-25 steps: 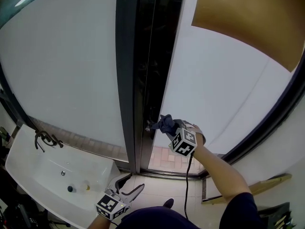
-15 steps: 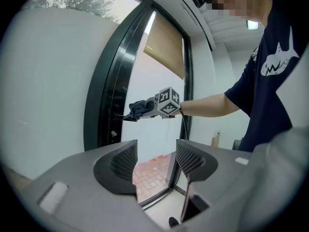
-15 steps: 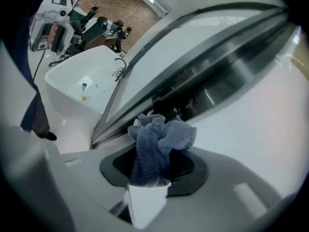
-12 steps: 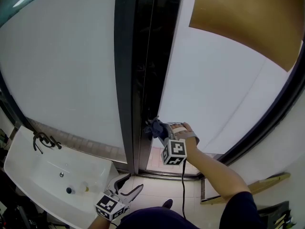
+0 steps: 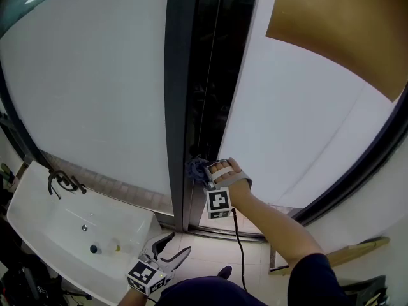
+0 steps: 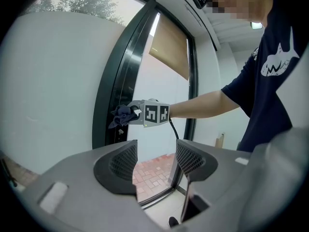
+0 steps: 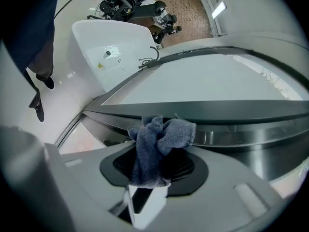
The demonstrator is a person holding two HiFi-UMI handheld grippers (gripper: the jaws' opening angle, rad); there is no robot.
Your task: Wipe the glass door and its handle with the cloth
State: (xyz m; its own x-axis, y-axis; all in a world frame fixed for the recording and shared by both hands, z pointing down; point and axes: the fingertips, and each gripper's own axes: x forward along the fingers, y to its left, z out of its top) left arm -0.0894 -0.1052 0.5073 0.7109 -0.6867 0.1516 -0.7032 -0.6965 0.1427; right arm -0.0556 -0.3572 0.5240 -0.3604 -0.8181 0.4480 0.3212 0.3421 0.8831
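The frosted glass door has a dark vertical frame, with a black gap beside it that holds a slim upright bar. My right gripper is shut on a bunched blue cloth, which presses against the lower frame. In the right gripper view the cloth sticks out between the jaws of the right gripper, against the dark frame and a shiny metal bar. My left gripper hangs low and open near the floor; the left gripper holds nothing.
A white sink with a dark tap stands at the lower left. A tan blind covers the upper right pane. A wooden strip lies on the floor at the right. The person's feet stand below on pale tiles.
The right gripper has carried the cloth left and slightly down, from the white pane's edge onto the dark frame. The left gripper has stayed low and open.
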